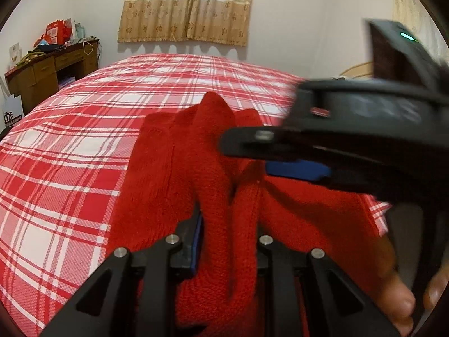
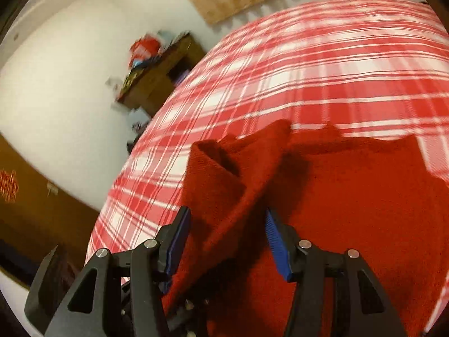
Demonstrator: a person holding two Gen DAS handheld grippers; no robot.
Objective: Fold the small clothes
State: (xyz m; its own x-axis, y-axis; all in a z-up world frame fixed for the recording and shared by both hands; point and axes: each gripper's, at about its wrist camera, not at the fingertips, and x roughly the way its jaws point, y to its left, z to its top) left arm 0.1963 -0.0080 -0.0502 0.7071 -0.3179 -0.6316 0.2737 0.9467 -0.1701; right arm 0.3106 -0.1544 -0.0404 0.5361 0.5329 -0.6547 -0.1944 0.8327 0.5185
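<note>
Clearly the left gripper [image 1: 228,238] is clenched on a bunched fold of the red knit garment [image 1: 179,174], while the right gripper [image 2: 227,236] stands released, cloth loose between its blue pads. It lies rumpled on the plaid bedspread [image 1: 70,146].

Your widest free room is the checked bedspread [image 1: 70,146] to the left and beyond the red knit garment [image 1: 174,174]. To the right, the other gripper [image 1: 297,154] reaches across just above the garment, blocking that side. The desk [image 1: 42,75] stands well apart.
</note>
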